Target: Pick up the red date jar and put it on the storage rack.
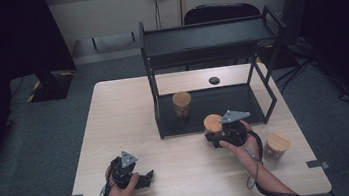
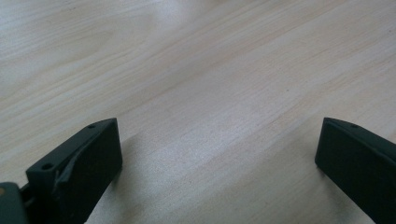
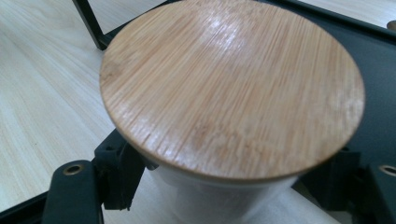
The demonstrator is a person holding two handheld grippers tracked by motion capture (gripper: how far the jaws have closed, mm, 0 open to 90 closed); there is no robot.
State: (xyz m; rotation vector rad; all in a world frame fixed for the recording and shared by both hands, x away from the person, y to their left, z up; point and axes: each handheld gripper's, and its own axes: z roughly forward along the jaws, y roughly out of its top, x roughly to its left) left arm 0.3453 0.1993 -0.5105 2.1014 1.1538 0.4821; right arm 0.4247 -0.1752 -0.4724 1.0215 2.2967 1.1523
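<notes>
The right claw (image 1: 216, 138) grips a jar (image 1: 213, 123) with a bamboo lid, its jaws pressed on the glass body just under the lid, one on each side. In the right gripper view the lid (image 3: 232, 88) fills the frame between the two jaws, and the jar stands upright, its long axis vertical. The jar sits at the front edge of the black rack (image 1: 205, 36), right at the lip of the rack's lower tray (image 1: 223, 99).

The relation that matters: the tray lies straight ahead of the held jar, away from the person, and the tray's lip is right at the jar's base. A second jar (image 1: 181, 103) already stands on the tray, back and to the left, well apart from the held one. So the open space is ahead and to the right of that jar. My reading is that the jar is bound for the tray, and the base must pass the lip while the jar stays upright.

A third jar (image 1: 276, 146) stands on the worktop (image 1: 129, 113) just right of the right forearm, nearer the right hand than the left.

The left claw (image 1: 142, 179) rests low near the worktop's front left, jaws wide with nothing between them, well apart from all three jars.
</notes>
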